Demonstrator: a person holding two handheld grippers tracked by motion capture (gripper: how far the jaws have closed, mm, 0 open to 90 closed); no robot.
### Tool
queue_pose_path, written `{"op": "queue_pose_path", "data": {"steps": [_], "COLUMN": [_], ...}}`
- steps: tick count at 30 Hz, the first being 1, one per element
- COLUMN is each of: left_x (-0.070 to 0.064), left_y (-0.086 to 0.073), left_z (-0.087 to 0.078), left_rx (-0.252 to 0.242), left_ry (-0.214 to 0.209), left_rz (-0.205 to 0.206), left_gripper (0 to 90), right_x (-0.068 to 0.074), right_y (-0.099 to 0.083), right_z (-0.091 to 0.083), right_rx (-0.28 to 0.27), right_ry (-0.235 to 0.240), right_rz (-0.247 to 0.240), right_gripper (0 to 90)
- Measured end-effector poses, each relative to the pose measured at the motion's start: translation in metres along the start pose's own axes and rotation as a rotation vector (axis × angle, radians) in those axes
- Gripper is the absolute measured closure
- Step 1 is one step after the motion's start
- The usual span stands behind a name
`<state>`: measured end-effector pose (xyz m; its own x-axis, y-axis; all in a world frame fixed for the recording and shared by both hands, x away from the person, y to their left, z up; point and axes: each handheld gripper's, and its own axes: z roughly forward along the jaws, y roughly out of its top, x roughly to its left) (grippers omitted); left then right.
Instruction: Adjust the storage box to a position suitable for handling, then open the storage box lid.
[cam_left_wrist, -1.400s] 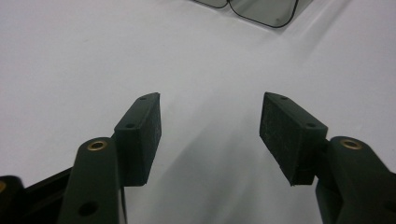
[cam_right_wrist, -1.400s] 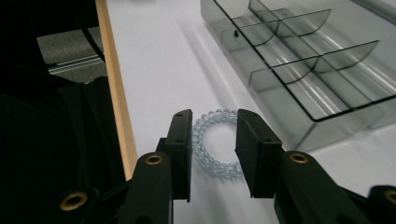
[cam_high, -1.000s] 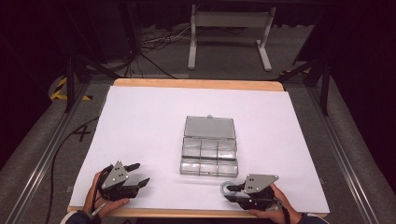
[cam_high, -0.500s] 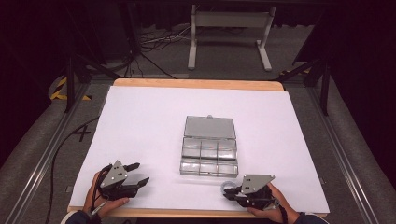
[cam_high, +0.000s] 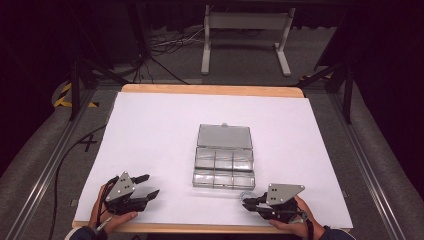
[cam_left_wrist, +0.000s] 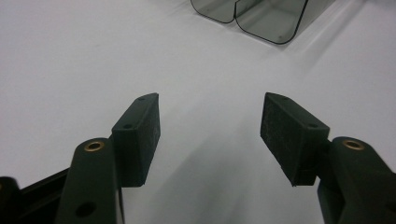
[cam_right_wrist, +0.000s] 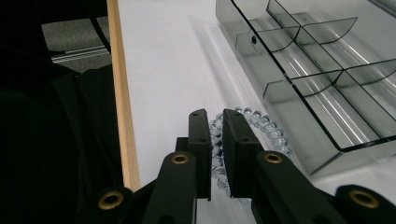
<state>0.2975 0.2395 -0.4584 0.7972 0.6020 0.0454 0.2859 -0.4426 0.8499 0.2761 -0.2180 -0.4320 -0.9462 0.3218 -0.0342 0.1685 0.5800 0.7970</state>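
Right claw pinches my bead bracelet, low centre of frame; box lies upper right. Left claw spread, idle.

Compartment box beside right claw

High view overhead, facing forward-down; two low close views sharing the clear box
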Motion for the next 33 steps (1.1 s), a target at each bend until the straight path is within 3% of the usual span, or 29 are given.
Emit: {"op": "queue_pose_path", "data": {"steps": [15, 33], "left_x": [0.002, 0.002], "left_y": [0.0, 0.0], "left_z": [0.0, 0.001], "left_rx": [-0.005, 0.006], "left_ry": [-0.011, -0.005], "left_rz": [-0.037, -0.023], "left_gripper": [39.8, 38.5], "right_x": [-0.003, -0.013], "right_y": [0.003, 0.02], "right_z": [-0.008, -0.023], "right_rx": [-0.022, -0.082], "right_ry": [-0.016, -0.054], "right_rz": [-0.015, -0.032], "right_gripper": [82.8, 82.8]}}
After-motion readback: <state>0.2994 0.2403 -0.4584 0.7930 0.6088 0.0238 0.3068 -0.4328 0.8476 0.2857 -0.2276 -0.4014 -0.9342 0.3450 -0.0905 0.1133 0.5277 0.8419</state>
